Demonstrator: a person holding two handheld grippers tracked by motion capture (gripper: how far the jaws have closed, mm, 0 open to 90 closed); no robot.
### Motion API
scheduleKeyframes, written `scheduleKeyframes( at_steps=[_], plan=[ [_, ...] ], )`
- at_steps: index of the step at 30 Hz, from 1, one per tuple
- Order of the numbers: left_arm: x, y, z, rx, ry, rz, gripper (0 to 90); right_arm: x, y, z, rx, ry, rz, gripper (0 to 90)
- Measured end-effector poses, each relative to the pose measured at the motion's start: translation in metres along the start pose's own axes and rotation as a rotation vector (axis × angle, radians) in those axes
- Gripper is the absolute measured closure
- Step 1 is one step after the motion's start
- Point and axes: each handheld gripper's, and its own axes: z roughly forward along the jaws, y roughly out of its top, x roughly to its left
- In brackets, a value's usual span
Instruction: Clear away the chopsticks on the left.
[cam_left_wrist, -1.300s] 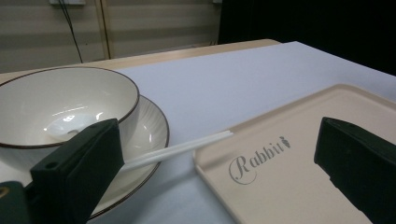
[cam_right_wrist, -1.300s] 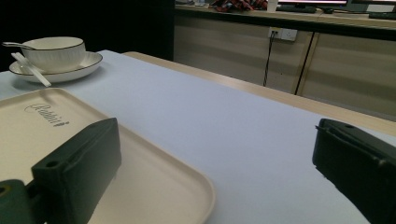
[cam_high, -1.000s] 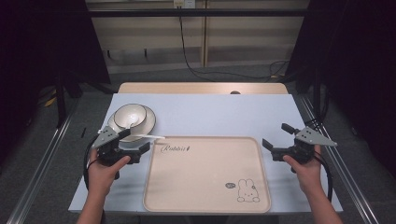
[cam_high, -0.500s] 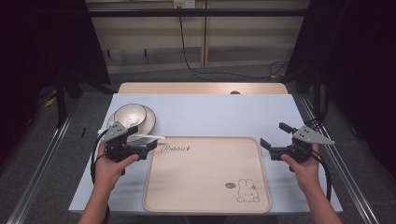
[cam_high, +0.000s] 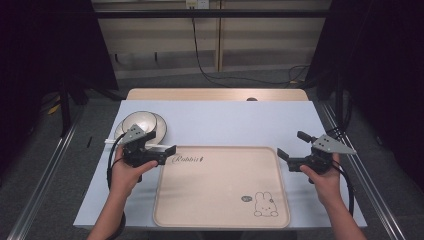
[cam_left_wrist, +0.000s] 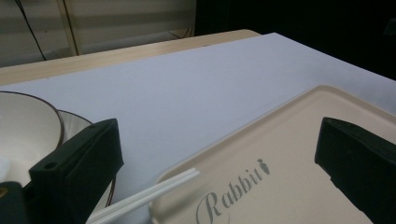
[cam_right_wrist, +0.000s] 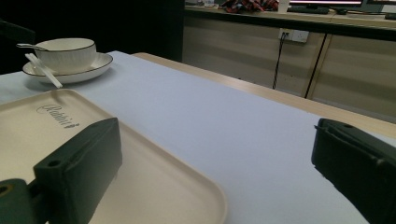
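Hovering open: left gripper (cam_high: 167, 152) near chopsticks (cam_left_wrist: 144, 197), tray (cam_high: 220, 220) corner.

Pale blue table cover (cam_high: 240, 120), wooden table edge (cam_high: 215, 94) beyond it, black cable (cam_high: 200, 55) down the back wall

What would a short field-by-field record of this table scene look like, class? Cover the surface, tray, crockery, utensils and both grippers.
surface: table with pale blue top
tray: beige tray, "Rabbit" lettering, bunny print, nothing on it
crockery: white bowl standing on a saucer, beyond tray's far left corner
utensils: white chopsticks reaching over tray's rim
left gripper: open, by tray's far left corner
right gripper: open, at tray's right edge
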Motion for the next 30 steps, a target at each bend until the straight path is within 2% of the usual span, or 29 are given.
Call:
scheduleKeyframes(
  at_steps=[4,8,19,21,22,24,30],
  plan=[
    [0.001,0.003,0.007,0.014,-0.003,0.0,0.6,0.001,0.0,0.001,0.001,0.0,0.004,1.0],
    [0.0,0.009,0.011,0.026,0.009,0.02,0.7,0.001,0.001,0.0,-0.001,0.008,-0.001,1.2],
    [0.008,0.019,0.029,0.062,0.007,0.044,2.3,0.0,0.0,0.0,0.001,0.008,0.004,1.2],
    [0.009,0.02,0.031,0.06,0.006,0.034,2.6,0.0,0.0,0.0,0.004,0.005,0.006,1.2],
    [0.011,0.02,0.032,0.074,0.009,0.045,2.6,0.0,0.0,0.0,0.004,0.005,0.006,1.2],
    [0.012,0.02,0.035,0.081,0.006,0.035,2.8,0.0,0.0,0.0,0.004,0.005,0.005,1.2],
    [0.018,0.025,0.038,0.124,0.013,0.056,3.2,0.0,0.0,0.0,0.007,0.007,0.005,1.2]
  ],
)
